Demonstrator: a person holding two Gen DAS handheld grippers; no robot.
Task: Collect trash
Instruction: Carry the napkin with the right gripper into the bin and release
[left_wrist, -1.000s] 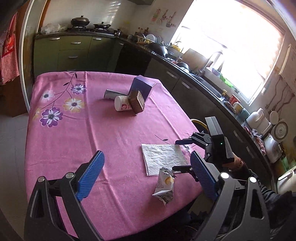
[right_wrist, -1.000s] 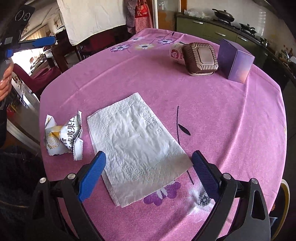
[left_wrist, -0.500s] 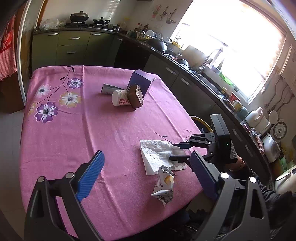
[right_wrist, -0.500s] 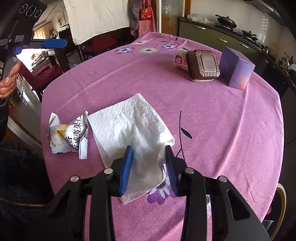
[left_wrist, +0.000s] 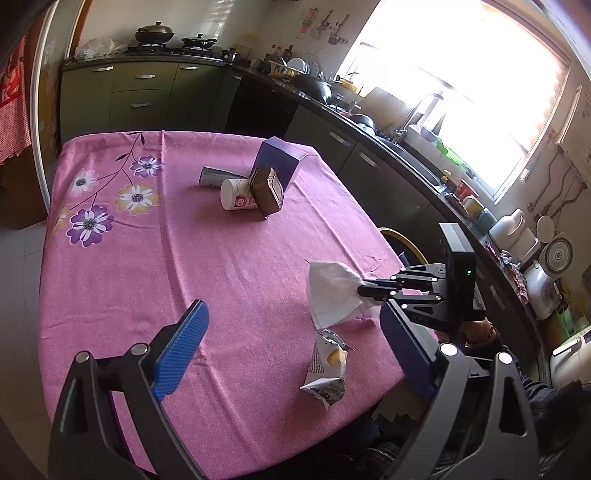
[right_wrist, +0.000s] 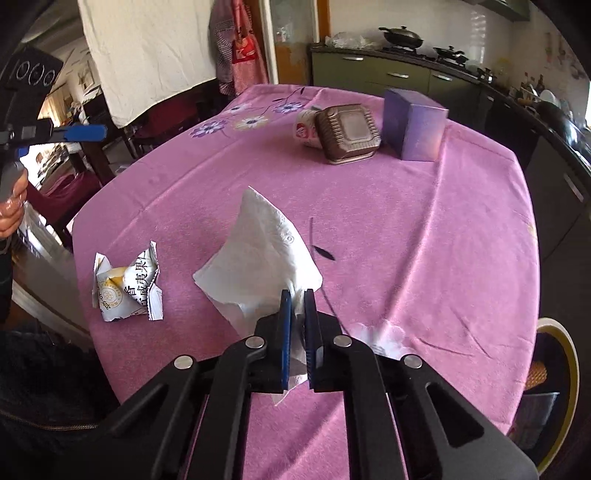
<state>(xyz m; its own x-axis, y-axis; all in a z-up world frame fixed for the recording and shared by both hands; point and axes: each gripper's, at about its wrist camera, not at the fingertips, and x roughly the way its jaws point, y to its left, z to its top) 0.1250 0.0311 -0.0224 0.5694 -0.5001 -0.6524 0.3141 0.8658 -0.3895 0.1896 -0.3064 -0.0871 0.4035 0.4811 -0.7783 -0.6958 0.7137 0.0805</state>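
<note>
My right gripper (right_wrist: 297, 295) is shut on a white paper napkin (right_wrist: 258, 254) and holds it lifted off the pink tablecloth (right_wrist: 424, 240); the napkin hangs in a bunch from the pads. In the left wrist view the napkin (left_wrist: 330, 291) is pinched by the right gripper (left_wrist: 364, 290) near the table's right edge. A crumpled snack wrapper (right_wrist: 125, 288) lies on the cloth left of the napkin; in the left wrist view it (left_wrist: 327, 369) lies between my left fingers. My left gripper (left_wrist: 295, 332) is open and empty, above the table's near edge.
At the far side of the table lie a brown plastic tray (left_wrist: 267, 190), a white cup on its side (left_wrist: 236, 194), a purple box (left_wrist: 280, 158) and a grey carton (left_wrist: 210, 177). Kitchen counters (left_wrist: 369, 125) run along the right. A bin (right_wrist: 550, 376) stands beside the table.
My right gripper closed on the flat napkin and lifted it off the cloth, bunching it. My left gripper stayed open and shifted only slightly.
</note>
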